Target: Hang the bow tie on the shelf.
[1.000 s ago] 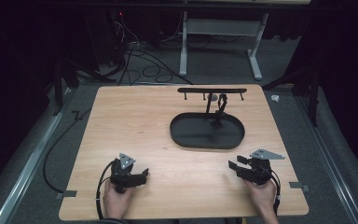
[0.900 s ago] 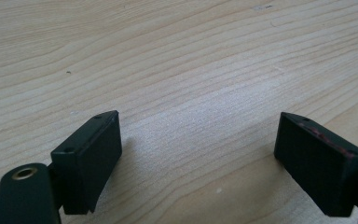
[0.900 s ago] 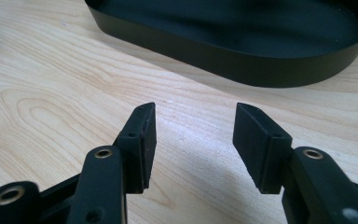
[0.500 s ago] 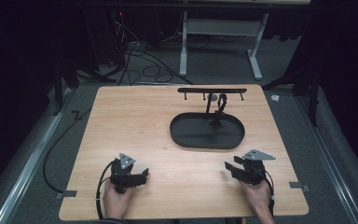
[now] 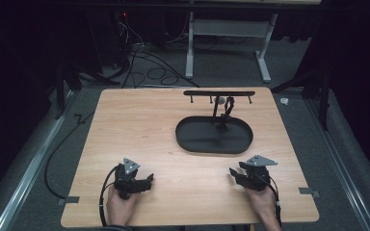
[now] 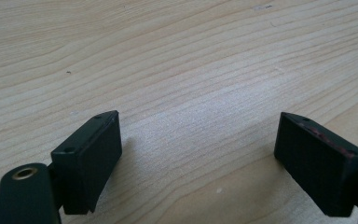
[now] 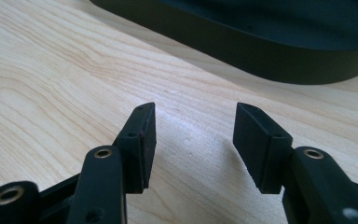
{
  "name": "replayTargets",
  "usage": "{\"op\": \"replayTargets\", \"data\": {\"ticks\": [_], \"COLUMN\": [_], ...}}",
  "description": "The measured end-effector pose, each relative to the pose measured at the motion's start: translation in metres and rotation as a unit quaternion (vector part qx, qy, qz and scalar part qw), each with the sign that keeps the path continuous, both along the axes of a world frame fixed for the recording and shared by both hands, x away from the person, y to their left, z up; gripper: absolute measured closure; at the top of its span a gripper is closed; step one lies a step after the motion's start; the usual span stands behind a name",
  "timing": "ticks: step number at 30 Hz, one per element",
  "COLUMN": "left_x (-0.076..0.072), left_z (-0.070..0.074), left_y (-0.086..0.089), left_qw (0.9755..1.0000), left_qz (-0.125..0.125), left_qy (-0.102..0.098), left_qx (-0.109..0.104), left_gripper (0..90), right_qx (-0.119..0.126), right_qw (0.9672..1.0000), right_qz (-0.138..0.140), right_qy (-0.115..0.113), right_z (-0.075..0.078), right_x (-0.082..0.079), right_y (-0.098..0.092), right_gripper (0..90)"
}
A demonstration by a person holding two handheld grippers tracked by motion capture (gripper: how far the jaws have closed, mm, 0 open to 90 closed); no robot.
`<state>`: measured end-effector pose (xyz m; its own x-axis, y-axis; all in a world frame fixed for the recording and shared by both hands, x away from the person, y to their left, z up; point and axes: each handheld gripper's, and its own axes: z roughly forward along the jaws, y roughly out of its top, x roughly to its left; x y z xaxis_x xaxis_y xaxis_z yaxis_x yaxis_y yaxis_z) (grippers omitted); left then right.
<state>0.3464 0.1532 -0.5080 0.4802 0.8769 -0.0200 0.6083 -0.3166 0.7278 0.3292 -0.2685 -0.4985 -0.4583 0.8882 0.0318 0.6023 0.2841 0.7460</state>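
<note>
I read no brand, label or writing anywhere in these frames.

At the lower left of the high view my left tongs (image 5: 147,181) rest on the counter (image 5: 139,130), a hand behind them and a black cable looping back to the near edge. In the left gripper view the left tongs (image 6: 198,161) stand wide apart, nothing between them but bare light wood grain.

The counter is a pale wooden slab with rounded corners. It sits on grey carpet, with a metal rail along each side and cables (image 5: 144,62) tangled on the floor at the upper left. The room beyond is dark, and a white table frame (image 5: 231,43) stands at the top centre.

Right of centre lies the black oval tray (image 5: 188,139). A thin post rises from its far end and carries a black bar (image 5: 219,93) with small pegs hanging under it.

At the lower right my right tongs (image 5: 233,173) point towards the tray, near it but not touching. In the right gripper view the right tongs (image 7: 195,140) are partly open and hold nothing, and the tray's dark wall (image 7: 242,46) crosses the top of the frame just ahead.
</note>
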Motion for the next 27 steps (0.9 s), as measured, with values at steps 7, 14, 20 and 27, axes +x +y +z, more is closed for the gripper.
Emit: {"op": "replayTargets", "data": {"ticks": [7,14,20,27], "left_x": [-0.0002,-0.0003,-0.0006,-0.0007], "left_z": [-0.0001,0.0000,-0.0001,-0.0002], "left_y": [-0.0001,0.0000,-0.0001,-0.0002], "left_qw": [1.0000,1.0000,1.0000,1.0000], "left_qz": [0.001,0.001,0.001,0.002], "left_qy": [0.000,0.000,0.000,-0.001], "left_qx": [-0.001,0.000,0.000,-0.001], "left_gripper": [15.3,15.3,15.3,15.3], "right_qx": [-0.016,-0.027,-0.026,-0.026], "right_qw": [0.9999,0.9996,0.9997,0.9997], "right_qz": [-0.001,0.004,0.001,0.002], "right_qy": [0.001,-0.002,0.001,0.002], "right_z": [-0.0034,-0.0038,-0.0038,-0.0038], "right_x": [0.0000,0.0002,-0.0005,-0.0006], "right_y": [0.0031,0.0052,0.0050,0.0051], "right_gripper": [49.2,42.7,39.2,38.7]}}
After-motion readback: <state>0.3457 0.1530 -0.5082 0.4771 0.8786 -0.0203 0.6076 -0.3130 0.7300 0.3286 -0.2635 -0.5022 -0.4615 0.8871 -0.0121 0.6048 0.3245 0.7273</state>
